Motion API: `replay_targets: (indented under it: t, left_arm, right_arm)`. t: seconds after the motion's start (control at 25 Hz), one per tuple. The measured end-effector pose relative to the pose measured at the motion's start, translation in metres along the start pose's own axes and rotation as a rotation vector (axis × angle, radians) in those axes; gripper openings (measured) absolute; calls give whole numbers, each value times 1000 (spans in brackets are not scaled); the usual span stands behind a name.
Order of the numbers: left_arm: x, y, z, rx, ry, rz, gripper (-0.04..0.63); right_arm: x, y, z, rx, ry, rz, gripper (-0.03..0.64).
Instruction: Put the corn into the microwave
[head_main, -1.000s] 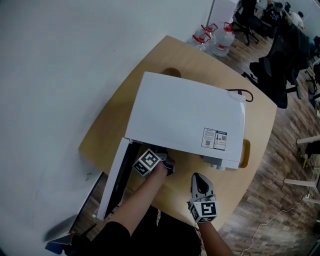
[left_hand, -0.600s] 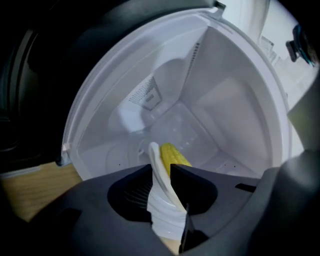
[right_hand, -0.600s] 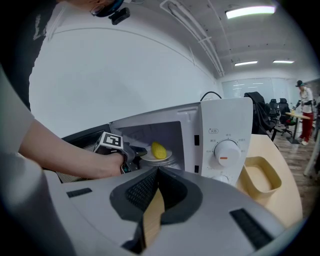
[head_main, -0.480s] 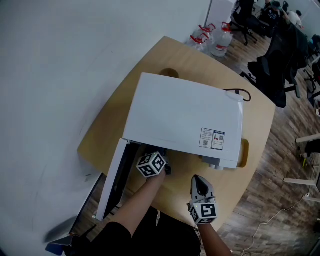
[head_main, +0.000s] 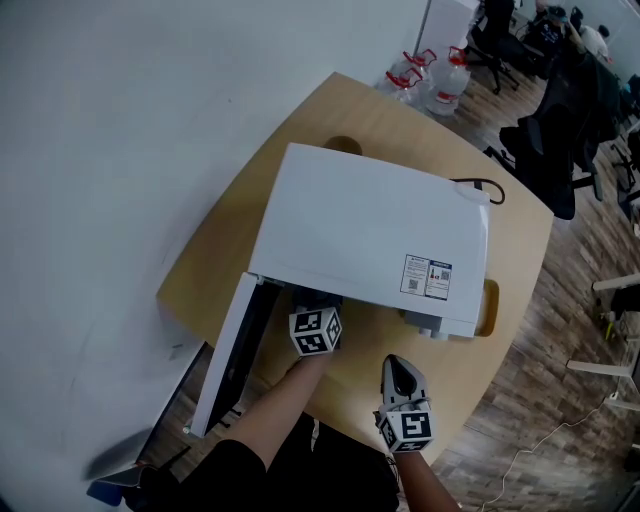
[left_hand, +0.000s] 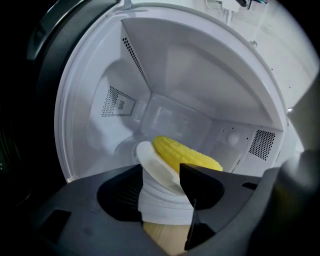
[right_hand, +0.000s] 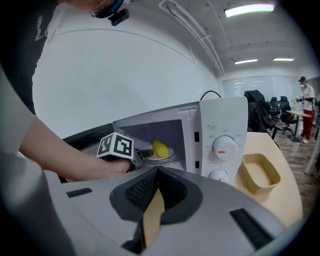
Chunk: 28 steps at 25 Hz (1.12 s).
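Left gripper view is showing the yellow corn cob (left_hand: 182, 155) lying on a round white plate (left_hand: 150, 162) inside the white microwave oven (left_hand: 200, 70), at frame centre. The left hand-held gripper (left_hand: 160, 171) is opening its jaws, with the plate's rim between them. The right hand-held gripper (right_hand: 156, 172) is hovering over the wooden tabletop (head_main: 385, 112), jaws closed together and empty.

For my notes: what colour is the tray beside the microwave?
Beige; the tray shows best in the right gripper view.
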<state>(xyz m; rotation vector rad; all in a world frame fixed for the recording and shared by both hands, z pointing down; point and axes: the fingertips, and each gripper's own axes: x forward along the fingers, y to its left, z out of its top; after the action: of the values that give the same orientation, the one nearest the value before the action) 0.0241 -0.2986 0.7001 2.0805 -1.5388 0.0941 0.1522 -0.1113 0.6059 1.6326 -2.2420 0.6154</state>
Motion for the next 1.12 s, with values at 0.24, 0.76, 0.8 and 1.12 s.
replay_targets:
  t: [0.24,0.76,0.8,1.12]
  left_arm:
    - [1,-2,-3,46,-9,-10,216]
    - [-1,-3,-5,228,-18,-1,290]
    - [-1,-3,-5,238,-15,0,293]
    - [3,-3,-8,313,12,26,298]
  right_arm:
    - [-3,-5,-2,2,6,-6,60]
    - [-18,5,-6,0,-16,-31,60]
    - [-18,7,-6,-1,-17,-27,60]
    - [-21,12,-12,12,1,-15,60]
